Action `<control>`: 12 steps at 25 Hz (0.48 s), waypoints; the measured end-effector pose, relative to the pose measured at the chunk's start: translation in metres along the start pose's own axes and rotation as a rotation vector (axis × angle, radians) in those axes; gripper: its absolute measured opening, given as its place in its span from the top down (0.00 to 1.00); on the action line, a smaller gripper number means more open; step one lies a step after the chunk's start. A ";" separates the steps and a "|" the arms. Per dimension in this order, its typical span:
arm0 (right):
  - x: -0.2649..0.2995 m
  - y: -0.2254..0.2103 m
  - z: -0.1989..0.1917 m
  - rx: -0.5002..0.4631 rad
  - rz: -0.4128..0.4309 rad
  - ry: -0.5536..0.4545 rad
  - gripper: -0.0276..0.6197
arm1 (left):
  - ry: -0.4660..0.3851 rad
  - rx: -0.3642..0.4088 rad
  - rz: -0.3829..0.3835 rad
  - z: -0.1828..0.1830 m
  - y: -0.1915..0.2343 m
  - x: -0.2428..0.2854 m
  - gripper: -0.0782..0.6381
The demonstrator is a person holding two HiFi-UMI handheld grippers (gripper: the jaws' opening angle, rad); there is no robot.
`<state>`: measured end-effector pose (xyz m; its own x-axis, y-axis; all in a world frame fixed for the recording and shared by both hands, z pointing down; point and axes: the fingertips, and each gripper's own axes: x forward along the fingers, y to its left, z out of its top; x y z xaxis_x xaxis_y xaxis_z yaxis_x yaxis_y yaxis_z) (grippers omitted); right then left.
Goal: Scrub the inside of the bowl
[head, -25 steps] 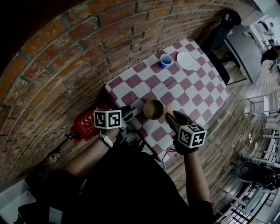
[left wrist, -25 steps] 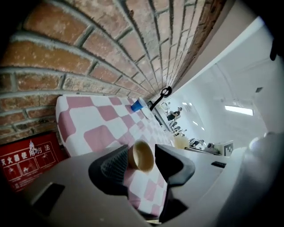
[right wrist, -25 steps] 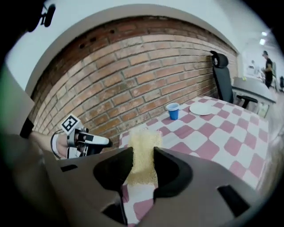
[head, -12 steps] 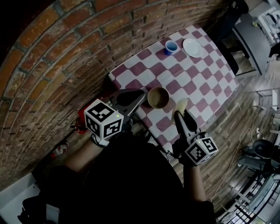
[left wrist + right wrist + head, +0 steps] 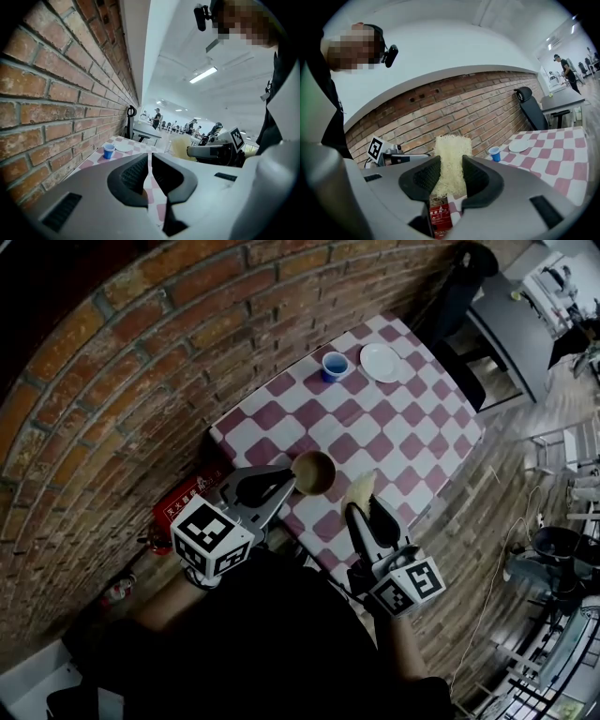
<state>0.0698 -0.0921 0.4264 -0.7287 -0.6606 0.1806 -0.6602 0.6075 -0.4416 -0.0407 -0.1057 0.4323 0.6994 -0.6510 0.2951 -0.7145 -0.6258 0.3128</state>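
A brown wooden bowl [image 5: 314,472] stands near the front left corner of the red-and-white checked table [image 5: 403,427]. My left gripper [image 5: 291,482] lies level beside it with the jaws shut, its tips at the bowl's left rim. In the left gripper view [image 5: 149,161] only tablecloth shows through the thin slit between the jaws, and the bowl is hidden. My right gripper [image 5: 364,512] hovers just right of the bowl, shut on a pale yellow fibrous scrub pad [image 5: 359,489]. That pad [image 5: 451,159] sticks up between the dark pads [image 5: 426,180].
A blue cup [image 5: 333,366] and a white plate [image 5: 381,362] sit at the table's far end. A brick wall [image 5: 141,381] runs along the left side. A red box [image 5: 187,504] lies on the floor by the wall. A black chair [image 5: 459,287] stands beyond the table.
The left gripper has rolled and its tips have come up to the bowl's rim. The right gripper stays right of the bowl with the pad, drawn slightly back.
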 end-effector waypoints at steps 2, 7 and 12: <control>-0.003 -0.001 0.001 -0.011 -0.007 -0.002 0.72 | 0.007 -0.002 0.003 -0.002 0.001 0.000 0.84; -0.006 -0.007 0.001 -0.026 -0.039 0.000 0.72 | 0.012 -0.005 0.000 -0.004 0.003 0.001 0.84; -0.006 -0.010 0.001 -0.028 -0.057 -0.005 0.72 | 0.018 0.001 -0.007 -0.006 0.003 0.003 0.84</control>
<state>0.0813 -0.0946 0.4285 -0.6891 -0.6965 0.1998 -0.7052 0.5813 -0.4059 -0.0407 -0.1072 0.4400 0.7048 -0.6386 0.3090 -0.7094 -0.6308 0.3144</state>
